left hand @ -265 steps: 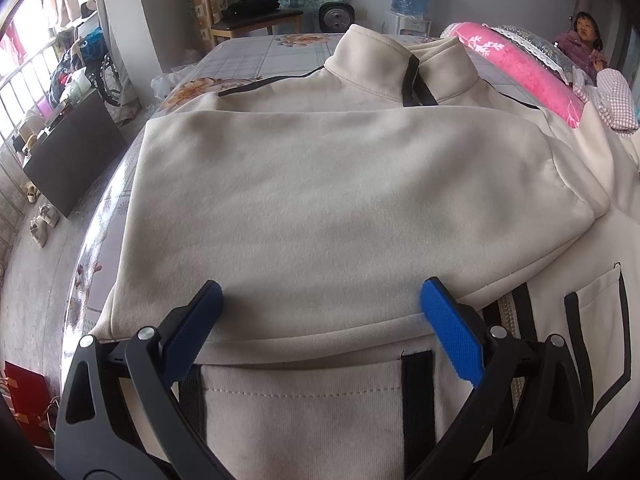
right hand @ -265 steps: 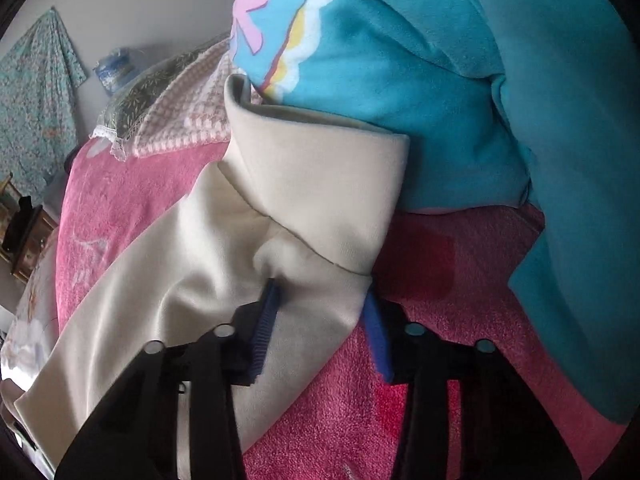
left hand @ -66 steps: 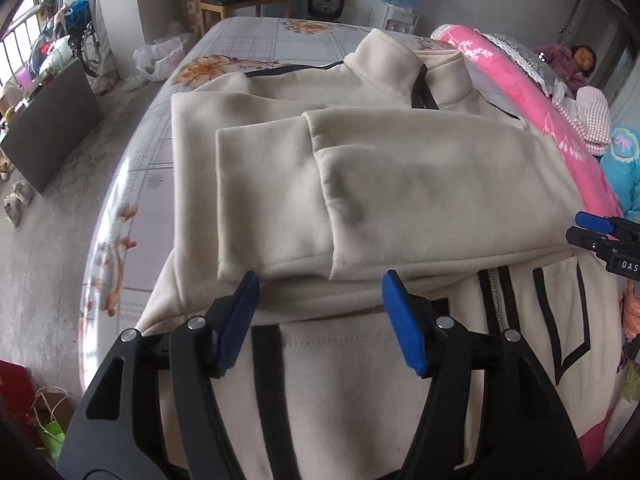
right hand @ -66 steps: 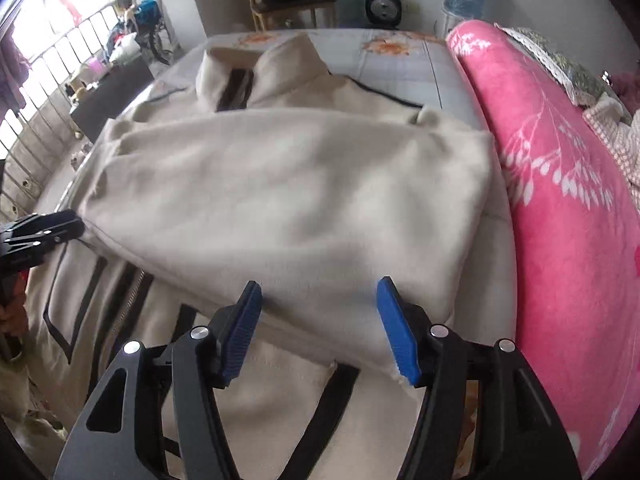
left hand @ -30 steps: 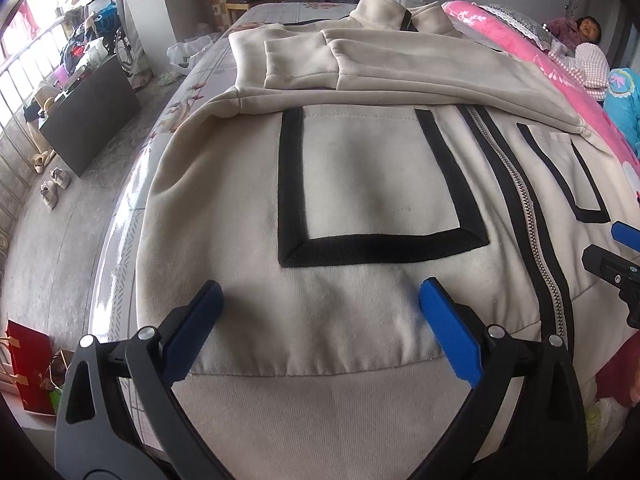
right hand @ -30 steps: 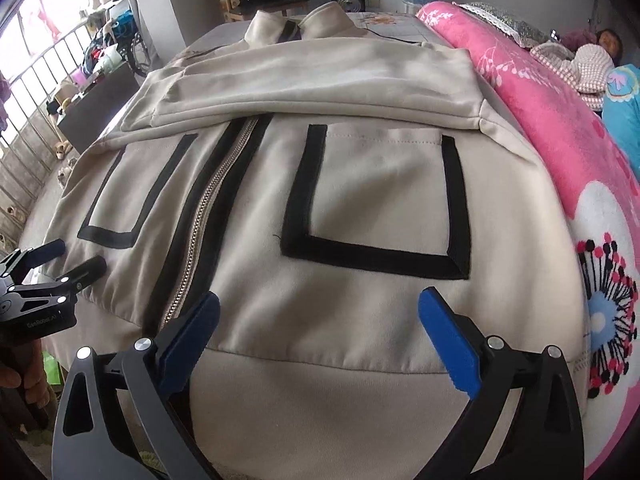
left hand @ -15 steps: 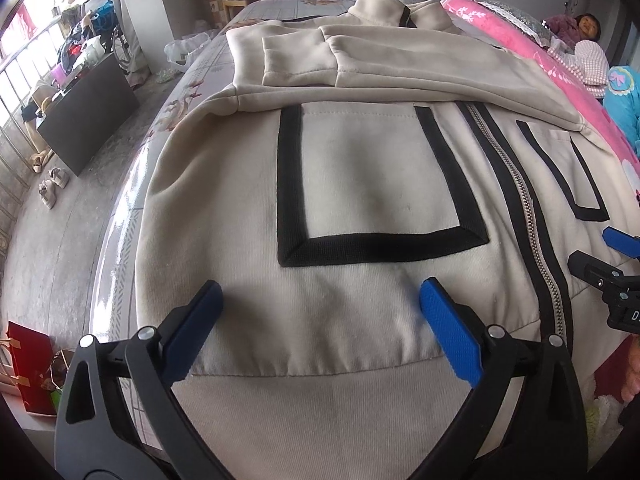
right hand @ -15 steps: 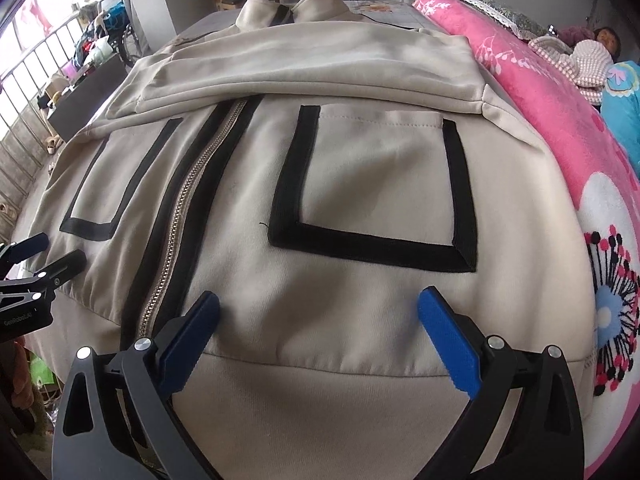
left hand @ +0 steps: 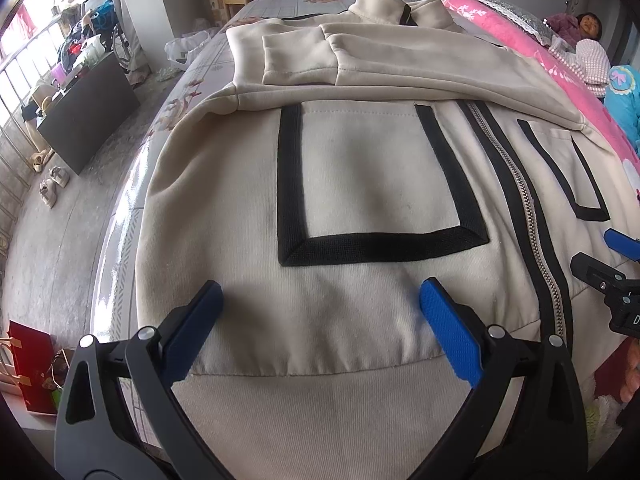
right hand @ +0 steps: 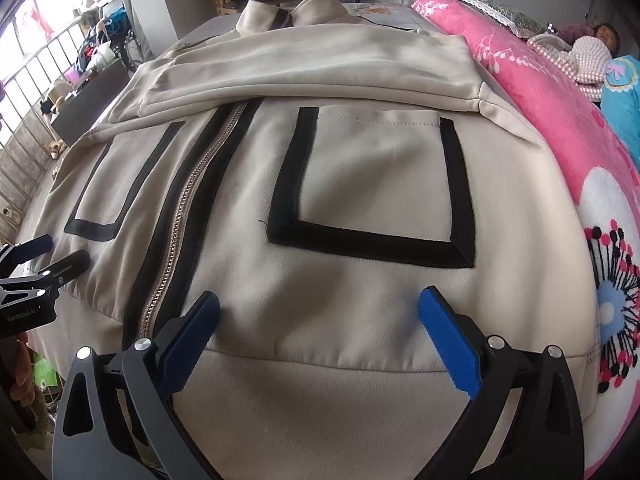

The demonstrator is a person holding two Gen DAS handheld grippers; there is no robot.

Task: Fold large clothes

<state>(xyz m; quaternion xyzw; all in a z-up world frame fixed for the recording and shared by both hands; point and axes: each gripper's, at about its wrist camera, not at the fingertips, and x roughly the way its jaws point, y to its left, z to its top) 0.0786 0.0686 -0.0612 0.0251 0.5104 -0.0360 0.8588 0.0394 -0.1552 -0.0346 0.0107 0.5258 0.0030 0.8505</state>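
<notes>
Left wrist view: both hand-held grippers, left (left hand: 320, 296) and right (right hand: 318, 306), still spread wide over the cream zip-up fleece jacket (left hand: 372, 184), creeping slightly closer to its hem.

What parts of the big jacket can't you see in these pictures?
- Left wrist view: the cream zip-up fleece jacket has its chest hidden under its folded sleeves.
- Both views: its bottom hem is cut off by the frame edge, behind each open hand-held gripper.
</notes>
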